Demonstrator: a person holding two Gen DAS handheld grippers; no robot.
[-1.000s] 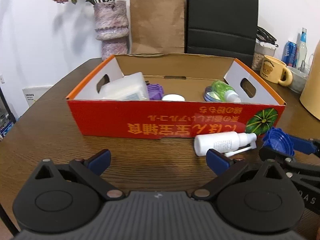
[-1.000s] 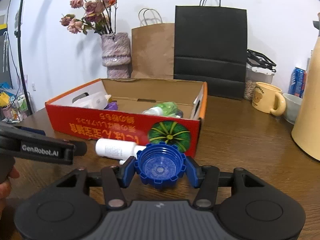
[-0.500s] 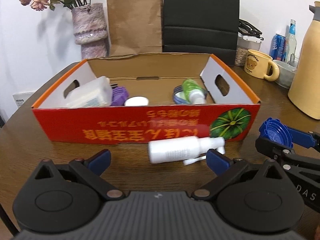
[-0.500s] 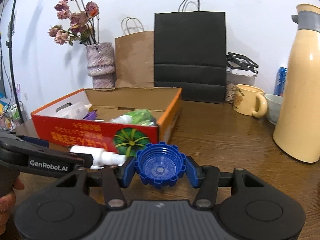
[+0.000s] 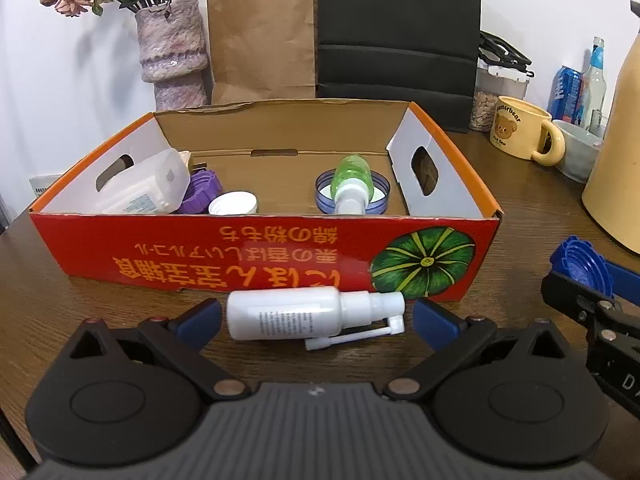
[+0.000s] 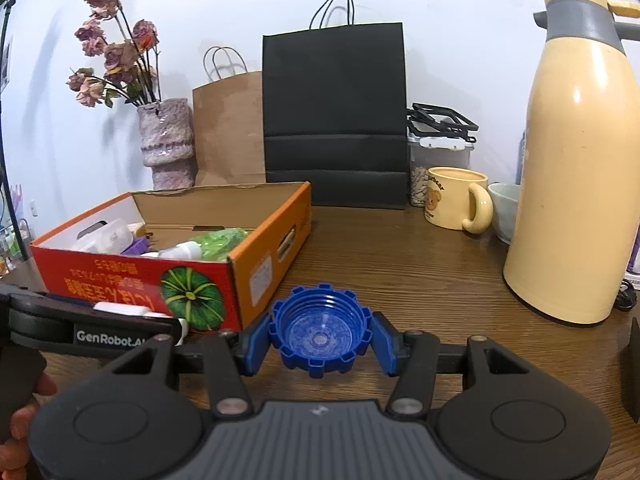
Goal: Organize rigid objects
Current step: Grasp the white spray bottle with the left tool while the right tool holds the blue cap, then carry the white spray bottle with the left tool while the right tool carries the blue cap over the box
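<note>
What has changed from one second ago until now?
The left gripper came to the white spray bottle, which now lies between its open jaws, not gripped. The right gripper swung right, away from the red box. It still clamps the blue cap. Box contents stayed.

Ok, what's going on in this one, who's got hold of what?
A person with a gripper in each hand is sorting small items into the red cardboard box. The right gripper is shut on a blue ridged cap, held off to the box's right. The left gripper is open, its jaws either side of a white spray bottle lying on the table in front of the box, not yet gripped. A green bottle and other containers are already inside.
</note>
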